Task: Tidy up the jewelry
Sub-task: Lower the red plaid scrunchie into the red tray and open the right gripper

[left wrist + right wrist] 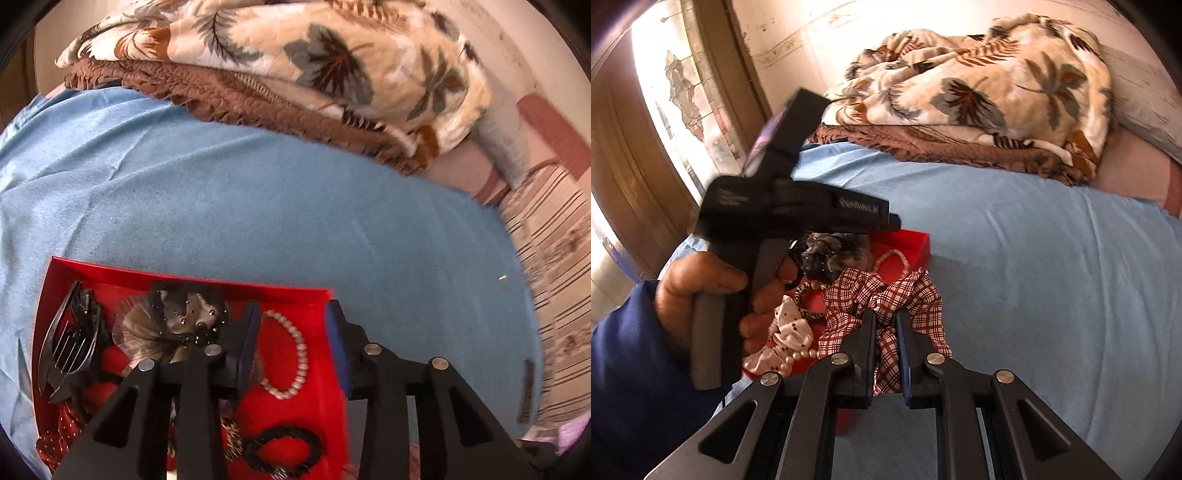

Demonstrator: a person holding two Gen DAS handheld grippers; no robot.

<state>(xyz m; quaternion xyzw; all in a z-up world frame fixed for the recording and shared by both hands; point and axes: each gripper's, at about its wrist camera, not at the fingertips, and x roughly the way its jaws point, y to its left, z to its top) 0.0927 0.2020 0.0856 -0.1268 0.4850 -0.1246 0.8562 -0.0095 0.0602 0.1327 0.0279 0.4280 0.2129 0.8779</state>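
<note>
A red tray [184, 277] lies on the blue bedsheet and holds several hair and jewelry pieces. Among them are a black claw clip [70, 339], a grey fabric flower piece [184, 317], a pearl bracelet [299, 354] and a black scrunchie [284, 446]. My left gripper [293, 312] hovers open over the tray's right part; the pearl bracelet lies beneath the gap, untouched by the pads. My right gripper [885, 317] is shut on a red-and-white checked scrunchie [857, 295], held just right of the tray [918, 243]. A white dotted scrunchie [790, 328] shows in the tray.
A hand [701, 291] in a blue sleeve grips the left tool at the left of the right wrist view. A crumpled leaf-print blanket [332, 62] lies at the back of the bed. Striped bedding [554, 258] borders the blue sheet [221, 192] on the right. A glazed door [676, 85] stands far left.
</note>
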